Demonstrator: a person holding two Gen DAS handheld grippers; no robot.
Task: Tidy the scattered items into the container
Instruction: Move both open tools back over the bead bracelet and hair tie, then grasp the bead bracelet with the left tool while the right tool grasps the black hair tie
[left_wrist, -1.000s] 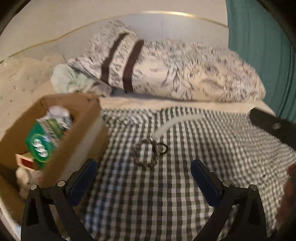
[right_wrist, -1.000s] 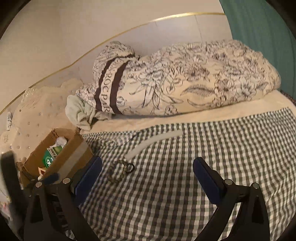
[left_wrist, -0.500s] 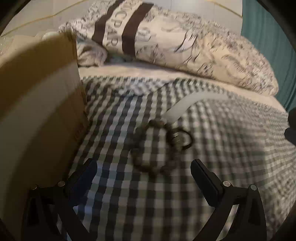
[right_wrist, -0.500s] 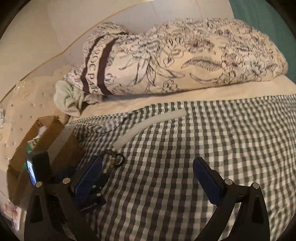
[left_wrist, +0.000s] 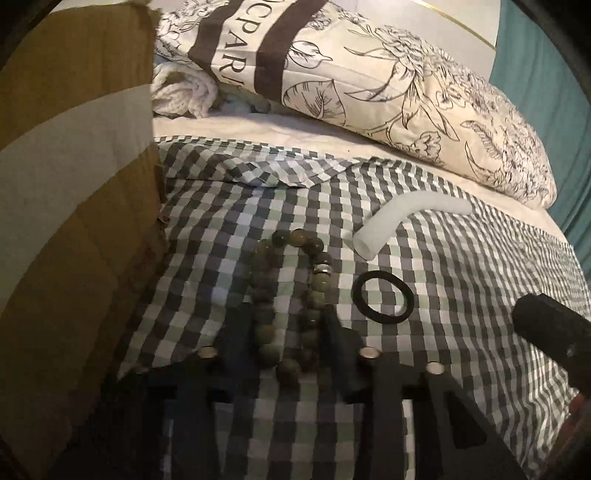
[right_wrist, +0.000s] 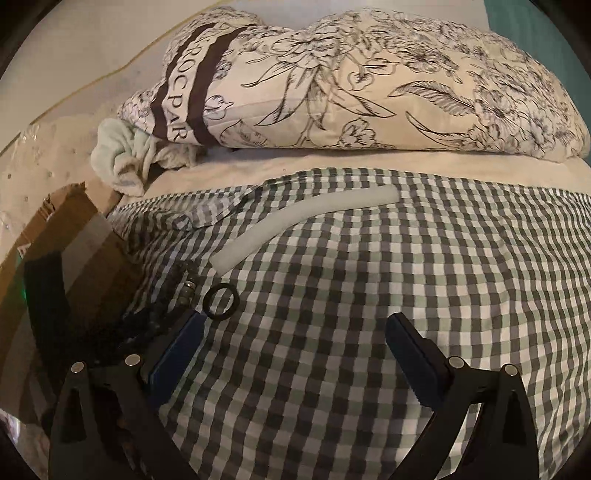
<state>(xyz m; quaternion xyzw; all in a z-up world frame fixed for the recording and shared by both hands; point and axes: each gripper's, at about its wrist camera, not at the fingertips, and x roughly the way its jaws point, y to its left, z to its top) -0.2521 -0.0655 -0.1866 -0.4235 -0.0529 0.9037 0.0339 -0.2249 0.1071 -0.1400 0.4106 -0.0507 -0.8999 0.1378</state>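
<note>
Down onto the bedspread since a second ago, the left gripper (left_wrist: 284, 332) now has its two dark fingers drawn most of the way together around the green-brown stone bead bracelet (left_wrist: 291, 295), one finger on each long side of the loop. They look pressed against the beads, though blur hides whether the squeeze is complete. That low, straddling approach suits a limp string of beads: pinching both strands together should let the whole loop lift as one. The bracelet lies flat and squeezed into a narrow oval, its long axis running straight away from the gripper toward the pillow, with a small silver spacer bead on its right strand. Just right of the bracelet, not touching it, lies a thin black rubber ring (left_wrist: 382, 297); beyond that ring, a curved white foam tube (left_wrist: 402, 219) points its open end back toward the bracelet. Left of the bracelet stands the brown cardboard box (left_wrist: 74, 206), its taped wall close by, so the carry is short. The right gripper (right_wrist: 295, 354) hovers spread wide and empty over the green-and-white checked bedspread (right_wrist: 369, 295), right of the bracelet, probably waiting for the ring or tube.
</note>
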